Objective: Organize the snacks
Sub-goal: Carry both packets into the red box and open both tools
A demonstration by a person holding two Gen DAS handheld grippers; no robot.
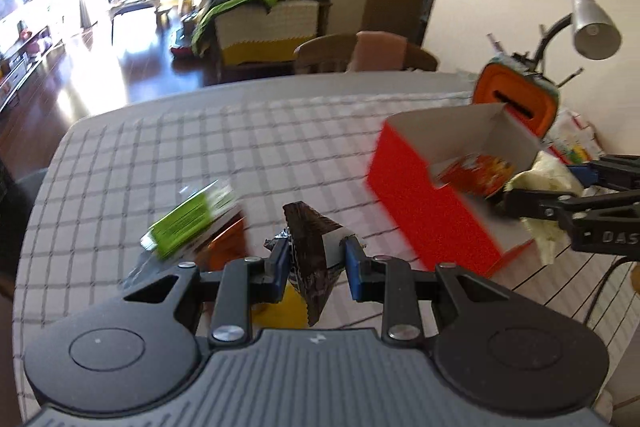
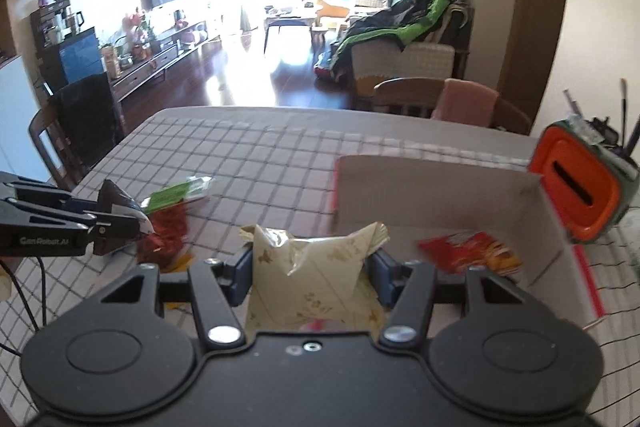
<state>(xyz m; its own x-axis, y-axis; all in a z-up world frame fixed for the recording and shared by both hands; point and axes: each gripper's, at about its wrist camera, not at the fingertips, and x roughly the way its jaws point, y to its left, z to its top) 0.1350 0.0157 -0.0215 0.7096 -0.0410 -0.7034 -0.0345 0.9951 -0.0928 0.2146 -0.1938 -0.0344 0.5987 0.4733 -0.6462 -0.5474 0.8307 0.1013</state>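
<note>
Both tongs clamp packets: left tongs a dark packet upright, right tongs a cream packet.

**Both tongs loaded, angled down**

My left tongs point down at a slant, blue pads clamped on a dark brown snack packet that stands upright between them. My right tongs tilt down too, jaws set wider and pressing a puffy cream-coloured snack bag from both sides. From each wrist view the other tongs reach in at the frame's edge, both well apart.
</note>
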